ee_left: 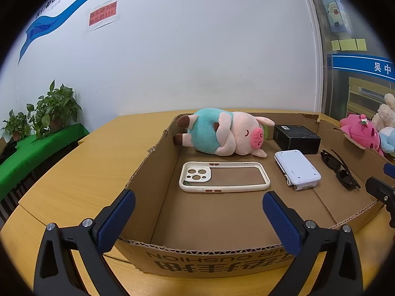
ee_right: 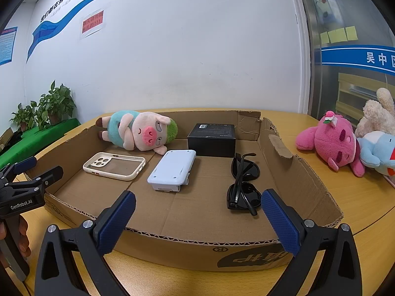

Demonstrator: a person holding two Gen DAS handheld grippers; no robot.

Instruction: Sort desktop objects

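Wooden table [ee_right: 358,204], cardboard box [ee_right: 197,244], white wall [ee_right: 185,49], potted plants [ee_right: 49,108]

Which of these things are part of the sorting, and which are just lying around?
Likely in the job: cardboard box, pig plush, phone case, white device, black box, sunglasses.

Seemingly just around: pink plush, cream plush, potted plants.

I'm seeing black gripper [ee_right: 197,212] frames wearing ribbed blue pads [ee_right: 116,222], silver screws [ee_right: 51,228], and white "GenRobot.AI" lettering [ee_right: 21,204] on the left gripper [ee_right: 34,170].
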